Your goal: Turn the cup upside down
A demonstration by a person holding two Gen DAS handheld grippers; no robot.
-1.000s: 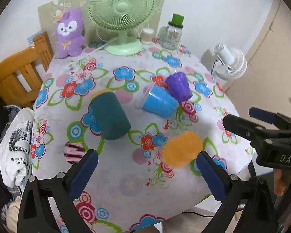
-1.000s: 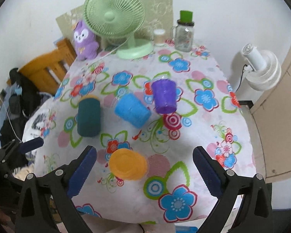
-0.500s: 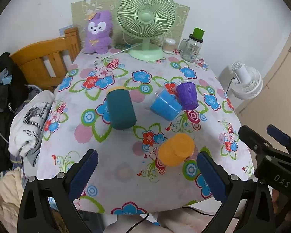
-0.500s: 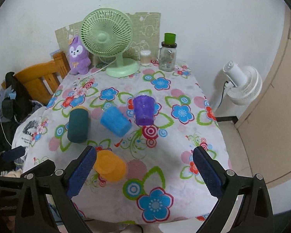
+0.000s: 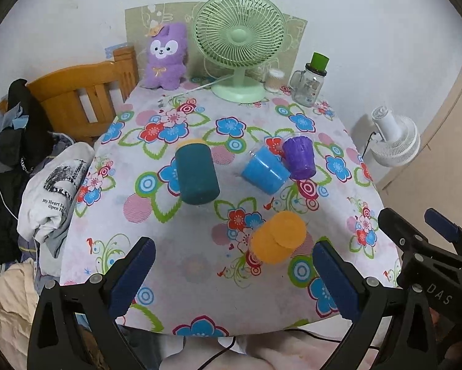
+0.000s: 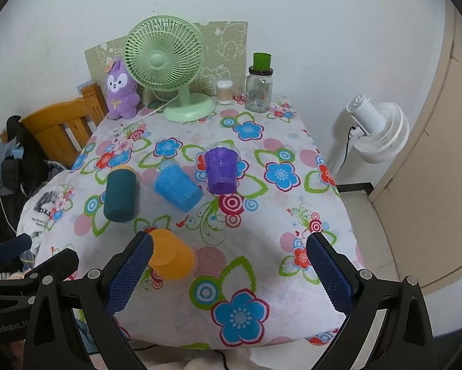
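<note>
Several cups stand bottom-up on the flowered tablecloth [image 5: 200,265]: a dark teal cup [image 5: 196,173], a blue cup [image 5: 265,171], a purple cup [image 5: 299,156] and an orange cup [image 5: 278,237]. They also show in the right wrist view: teal [image 6: 120,193], blue [image 6: 177,185], purple [image 6: 221,171], orange [image 6: 171,258]. My left gripper [image 5: 234,269] is open and empty above the table's near edge. My right gripper [image 6: 229,273] is open and empty, its left finger just in front of the orange cup.
At the back stand a green fan [image 5: 240,46], a purple plush toy [image 5: 166,57], a glass jar with a green lid [image 5: 311,81] and a small white container [image 5: 274,80]. A wooden chair [image 5: 83,98] and clothes are at the left, a white floor fan [image 6: 378,131] at the right.
Both grippers have pulled back and up from the table, so the cups look smaller and farther away. The cups have not moved. Both grippers stay open.
</note>
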